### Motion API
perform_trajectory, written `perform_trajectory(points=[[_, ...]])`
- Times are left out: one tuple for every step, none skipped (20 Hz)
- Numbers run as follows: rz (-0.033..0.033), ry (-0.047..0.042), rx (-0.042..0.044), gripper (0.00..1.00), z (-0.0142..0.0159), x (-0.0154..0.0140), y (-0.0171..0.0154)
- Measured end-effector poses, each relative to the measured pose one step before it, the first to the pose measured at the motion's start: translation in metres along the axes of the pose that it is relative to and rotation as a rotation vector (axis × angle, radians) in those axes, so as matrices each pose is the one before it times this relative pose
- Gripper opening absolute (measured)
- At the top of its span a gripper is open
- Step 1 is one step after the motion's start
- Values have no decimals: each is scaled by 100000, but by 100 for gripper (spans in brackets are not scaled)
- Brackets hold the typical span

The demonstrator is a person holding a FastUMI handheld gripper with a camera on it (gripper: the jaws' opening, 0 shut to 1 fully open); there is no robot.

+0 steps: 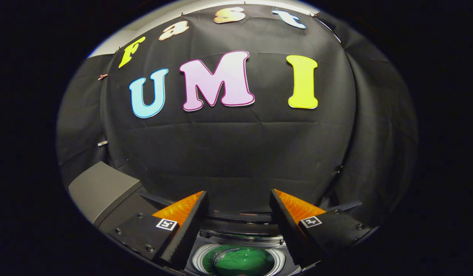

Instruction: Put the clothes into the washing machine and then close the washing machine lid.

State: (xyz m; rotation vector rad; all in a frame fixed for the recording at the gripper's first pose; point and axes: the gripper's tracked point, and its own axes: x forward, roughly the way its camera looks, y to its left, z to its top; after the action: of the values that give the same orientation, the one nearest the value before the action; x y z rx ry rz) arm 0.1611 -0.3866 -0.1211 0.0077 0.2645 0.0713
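The gripper (238, 199) hung with its fingers spread wide, gripping nothing — between them, low down, the washing machine (240, 239) stood open, and a green garment (242, 260) lay inside its drum; a grey lid (100, 188) rose beside the left finger

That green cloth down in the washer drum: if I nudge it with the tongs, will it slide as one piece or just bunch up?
The green cloth lies crumpled in the drum, so it is probably floppy and would bunch up. It looks light. The tongs are open above it, touching nothing.
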Motion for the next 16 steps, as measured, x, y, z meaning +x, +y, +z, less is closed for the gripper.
perform_trajectory(points=[[141,219,-21,100,-83,-197,-2],[112,206,-121,100,-81,-236,46],[96,382,44,100,-104,-241,-17],[15,128,-5,100,-68,-253,76],[-34,357,-13,100,-153,-282,88],[-95,217,-36,100,-146,-296,-13],[-130,347,-22,100,-200,-319,71],[-125,248,29,100,-172,-343,91],[-73,207,-81,100,-215,-365,68],[-40,342,-23,100,-212,-285,95],[6,325,47,100,-107,-366,12],[-84,610,106,100,-316,-272,69],[-170,602,238,100,-282,-365,55],[-215,673,294,100,-290,-290,32],[-207,357,156,100,-145,-309,43],[-222,529,141,100,-289,-292,108]])
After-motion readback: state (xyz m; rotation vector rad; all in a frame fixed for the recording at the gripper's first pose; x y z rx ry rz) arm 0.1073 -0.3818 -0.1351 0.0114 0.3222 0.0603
